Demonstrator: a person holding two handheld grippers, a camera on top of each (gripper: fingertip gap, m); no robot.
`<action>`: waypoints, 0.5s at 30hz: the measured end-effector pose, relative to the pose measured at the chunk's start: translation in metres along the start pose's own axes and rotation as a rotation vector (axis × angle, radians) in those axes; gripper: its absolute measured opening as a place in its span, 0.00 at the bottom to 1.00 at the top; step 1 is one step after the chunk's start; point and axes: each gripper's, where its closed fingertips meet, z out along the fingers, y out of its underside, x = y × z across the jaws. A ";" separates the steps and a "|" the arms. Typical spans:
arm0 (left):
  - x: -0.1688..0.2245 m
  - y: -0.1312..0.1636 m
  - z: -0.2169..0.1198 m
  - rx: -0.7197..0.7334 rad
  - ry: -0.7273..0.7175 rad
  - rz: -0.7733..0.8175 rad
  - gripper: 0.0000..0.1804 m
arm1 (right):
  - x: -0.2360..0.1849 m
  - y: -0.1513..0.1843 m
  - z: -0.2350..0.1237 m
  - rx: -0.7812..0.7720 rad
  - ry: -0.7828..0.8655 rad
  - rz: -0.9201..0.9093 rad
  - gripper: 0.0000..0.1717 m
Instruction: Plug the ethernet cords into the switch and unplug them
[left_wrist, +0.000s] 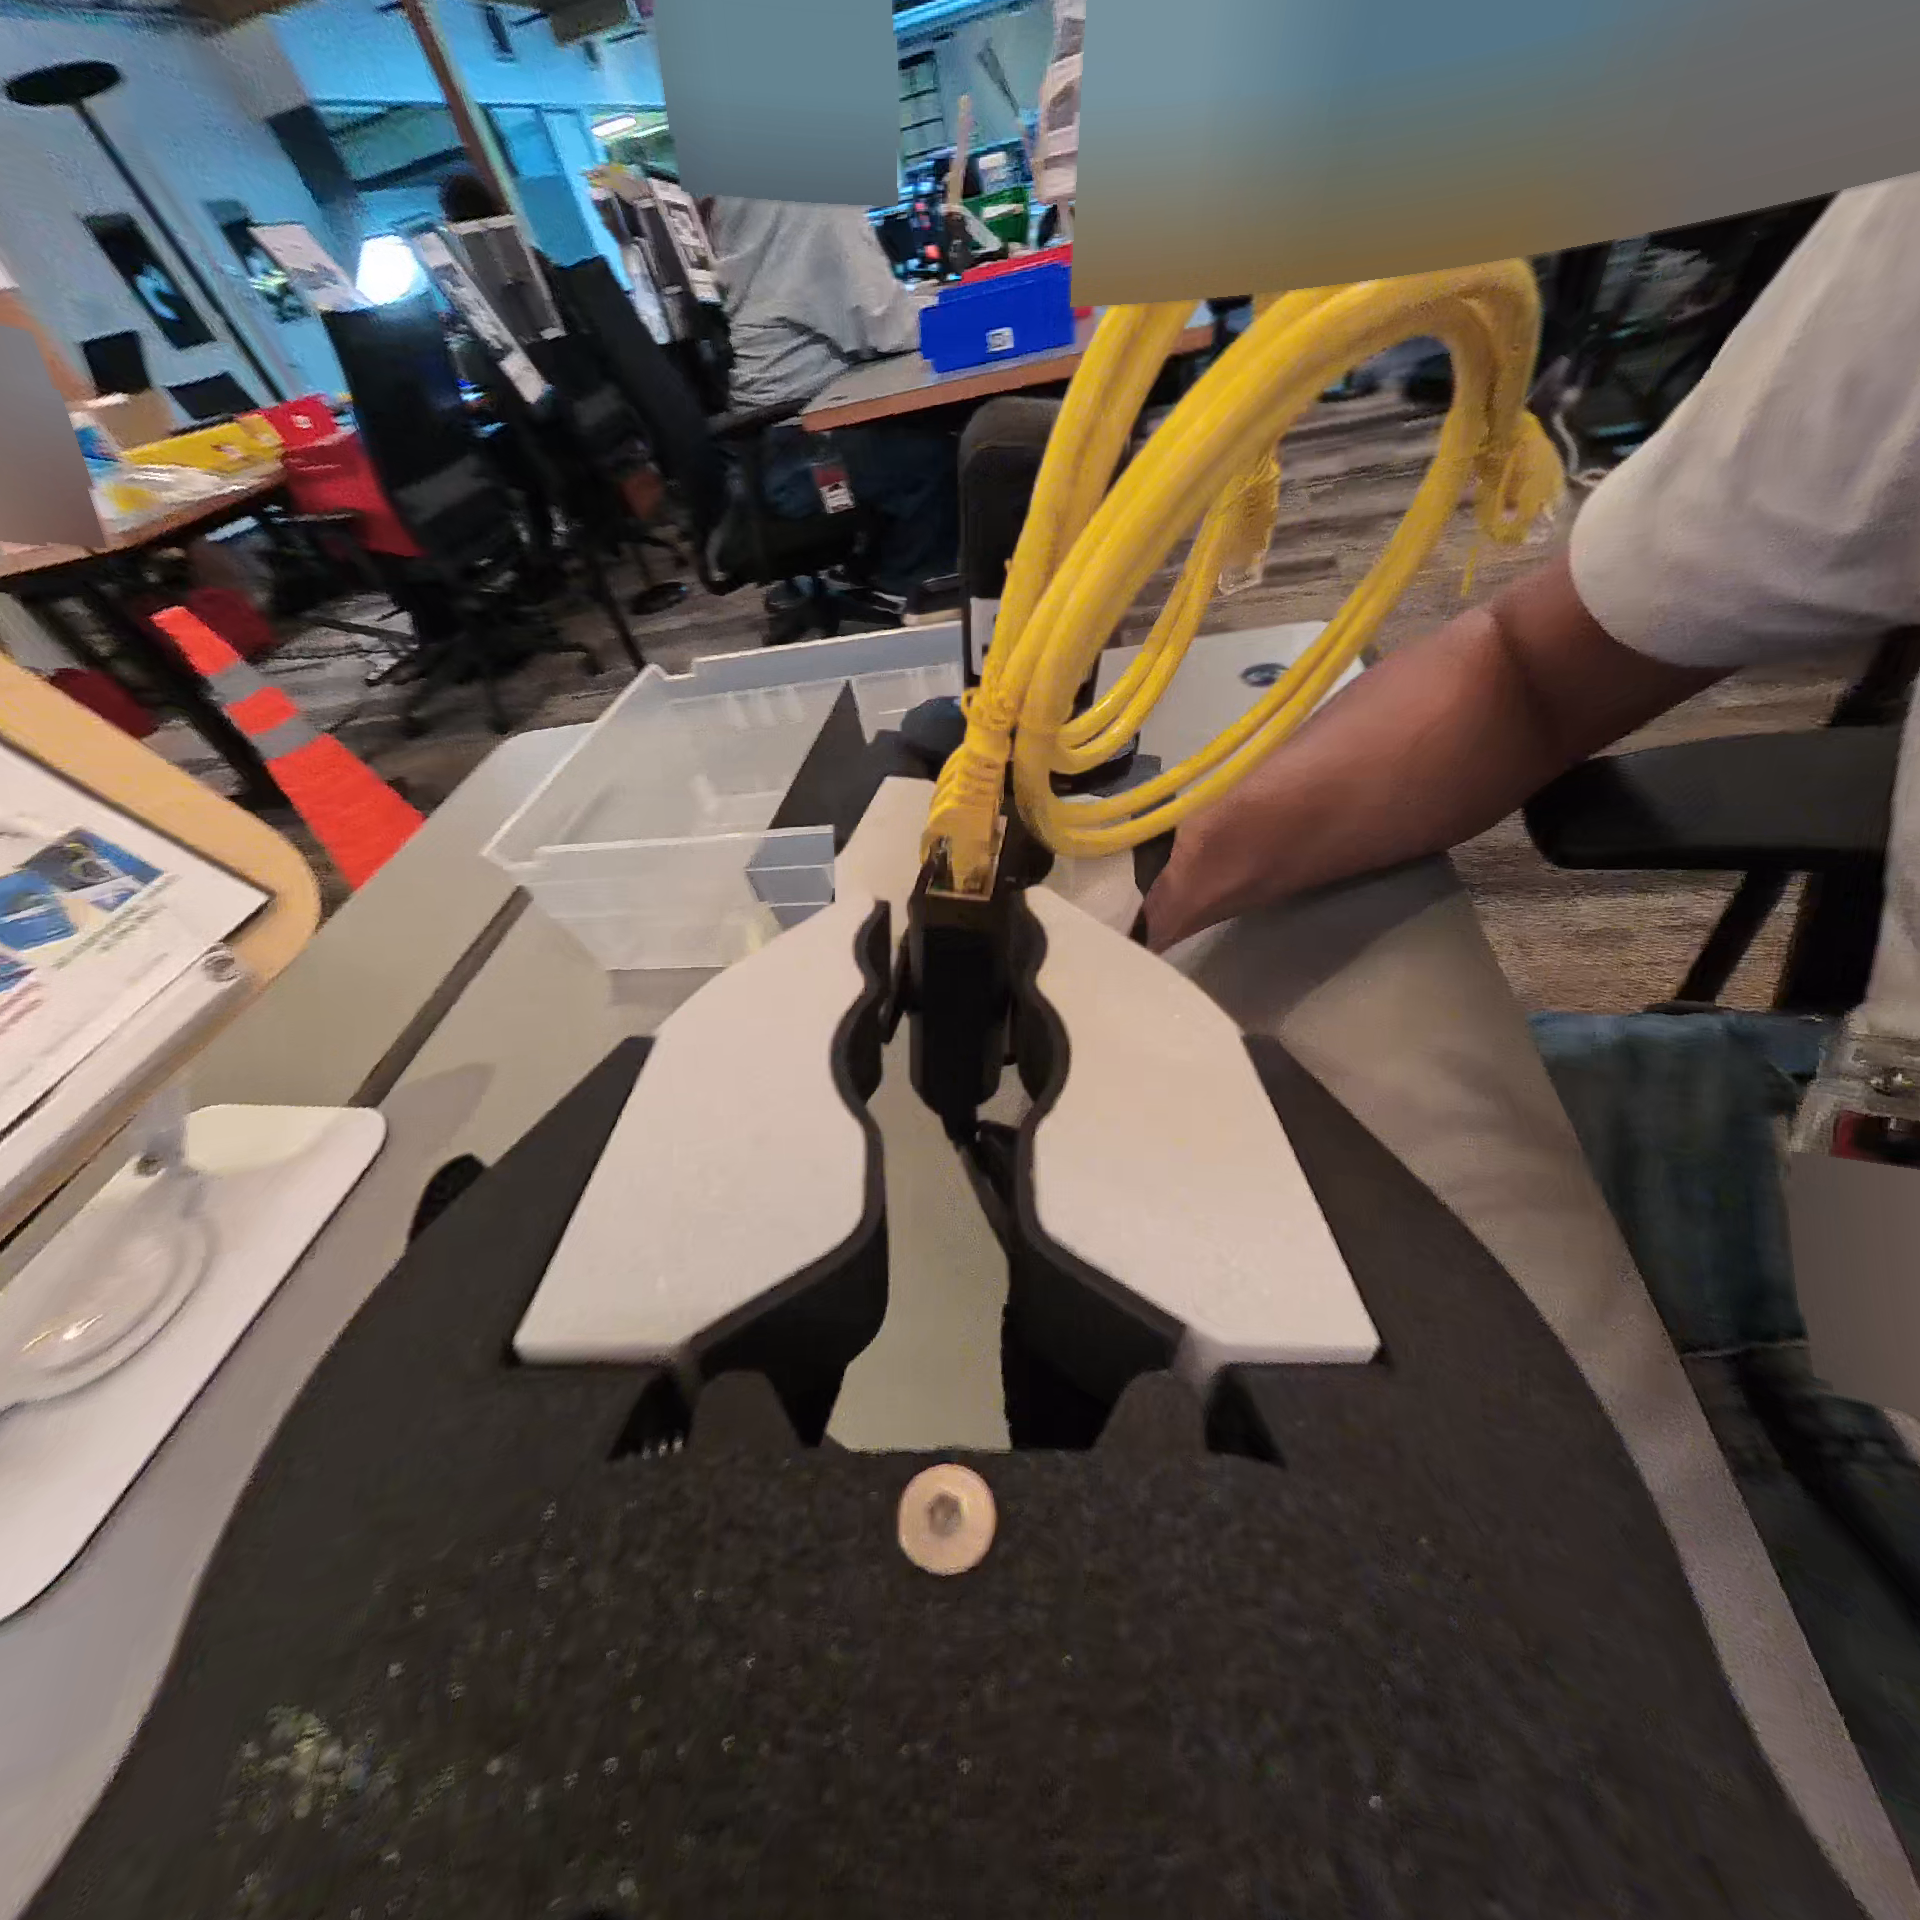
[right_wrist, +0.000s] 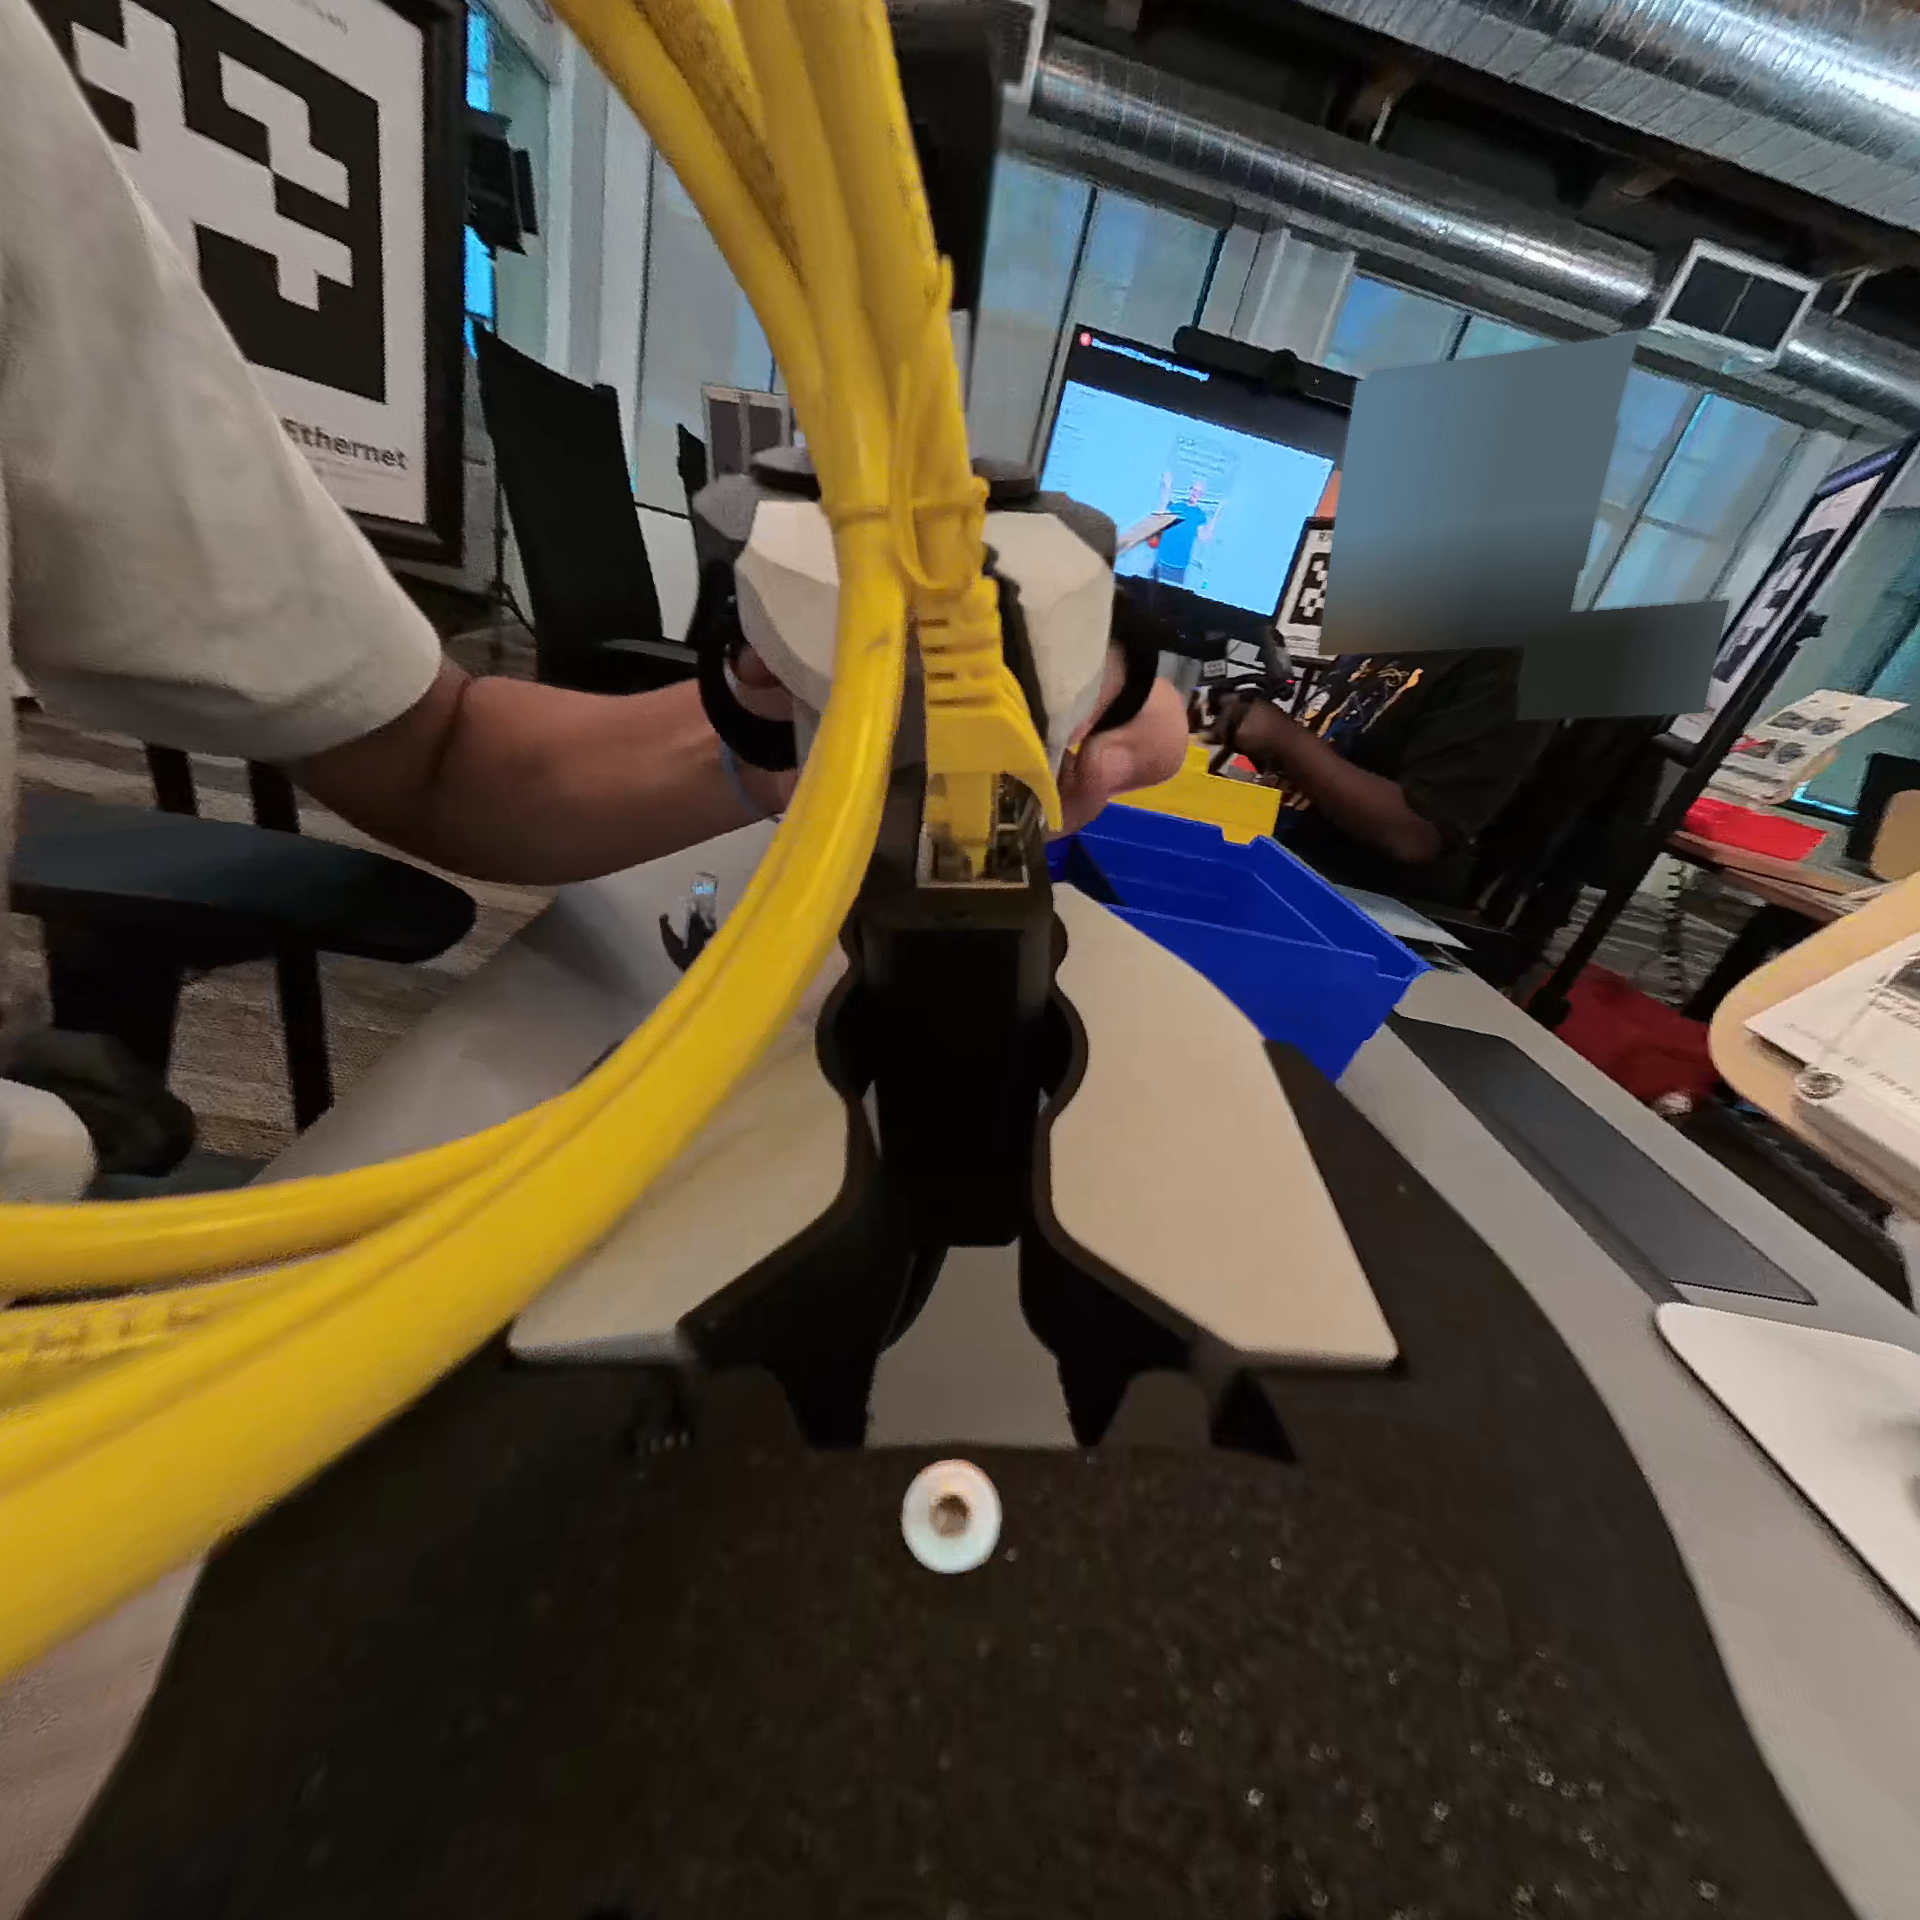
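Both jaws clamp the narrow black box-shaped switch (right_wrist: 951, 1049), raised above the grey worktop (left_wrist: 343, 997), the yellow ethernet plug (right_wrist: 961, 800) sitting in its port. Judgement: brace the switch squarely while pressing the plug's latch.

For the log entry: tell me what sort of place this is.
Probably a shared workshop or lab office. Work tables carry blue parts bins, people sit on office chairs, a large wall screen is on, and bare air ducts run overhead.
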 end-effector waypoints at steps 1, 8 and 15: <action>0.001 0.000 -0.004 0.000 -0.015 -0.001 0.12 | -0.001 0.000 0.000 0.005 -0.014 0.012 0.18; 0.014 -0.003 -0.008 0.036 0.000 -0.009 0.13 | -0.010 0.000 0.002 0.053 -0.079 0.050 0.17; 0.017 -0.002 0.014 0.005 -0.004 0.051 0.15 | -0.017 -0.001 0.006 0.053 -0.114 0.050 0.18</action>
